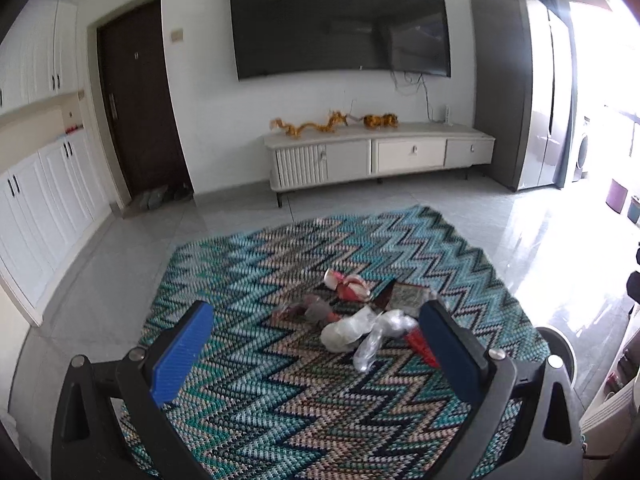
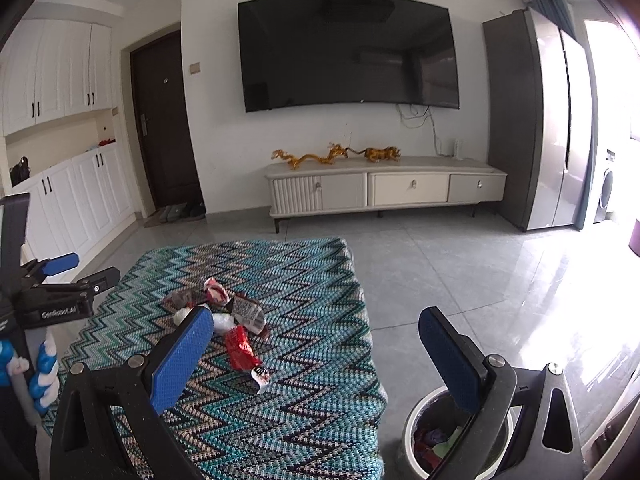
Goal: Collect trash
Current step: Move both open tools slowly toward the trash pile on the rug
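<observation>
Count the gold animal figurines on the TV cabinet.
2. A long gold dragon lies left of centre on the TV cabinet; a shorter gold tiger-like figure stands just to its right, almost nose to nose. None seems hidden.

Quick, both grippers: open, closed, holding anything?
Left hand-held gripper: open, empty, above the wrappers.
Right hand-held gripper: open, empty.

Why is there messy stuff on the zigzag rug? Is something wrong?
Yes, a little pile of trash lies on the rug: crumpled red wrappers and clear plastic. It belongs in the bin on the floor beside the rug, which already holds some scraps. Both grippers are open, holding nothing.
</observation>
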